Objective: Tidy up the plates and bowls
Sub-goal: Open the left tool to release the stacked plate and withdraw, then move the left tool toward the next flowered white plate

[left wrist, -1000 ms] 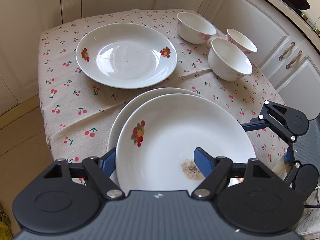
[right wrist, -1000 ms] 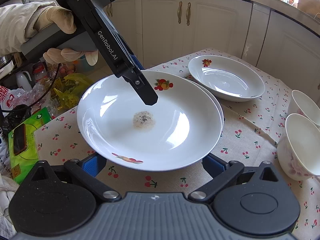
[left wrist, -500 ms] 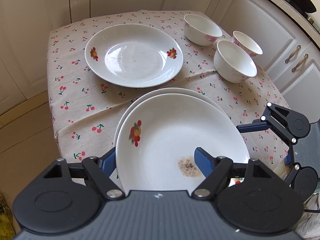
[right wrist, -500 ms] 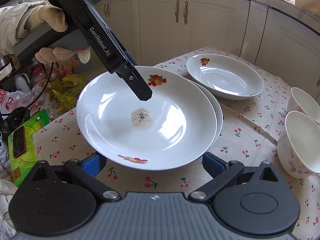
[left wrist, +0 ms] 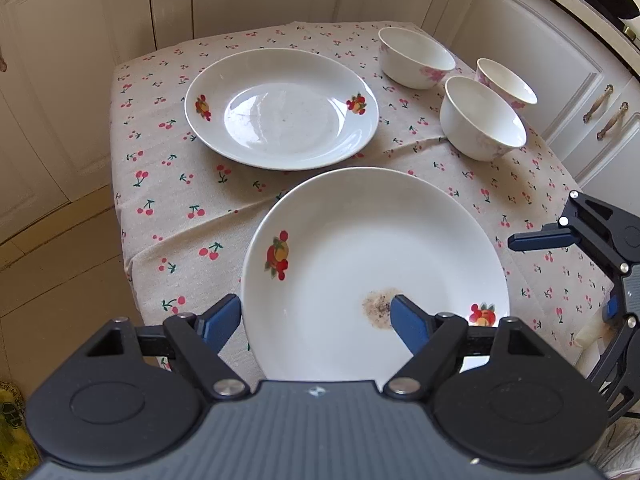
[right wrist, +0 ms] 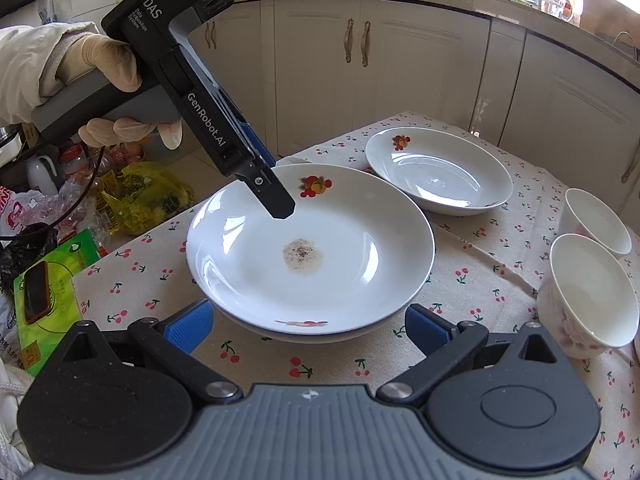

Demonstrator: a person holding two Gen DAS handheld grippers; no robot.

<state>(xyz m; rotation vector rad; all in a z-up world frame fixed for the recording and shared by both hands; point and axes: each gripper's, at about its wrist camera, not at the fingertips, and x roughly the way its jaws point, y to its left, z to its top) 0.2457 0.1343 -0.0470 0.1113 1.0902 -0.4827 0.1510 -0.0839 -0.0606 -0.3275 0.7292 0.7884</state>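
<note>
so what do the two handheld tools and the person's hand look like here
Both tools share a dark grey ribbed body with black linkage arms, silver pivot bolts and blue finger pads. The left tool bears white lettering, "DAS" and "GenRobot.AI", on its black housing, with a grey handle and a black cable below. The hand on it wears a cream glove and a pale sleeve. The right tool looks identical.

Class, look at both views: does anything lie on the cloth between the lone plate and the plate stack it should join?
Nothing visible does. Only bare cherry-print tablecloth separates the lone plate from the stack; the bowls sit off to one side.
</note>
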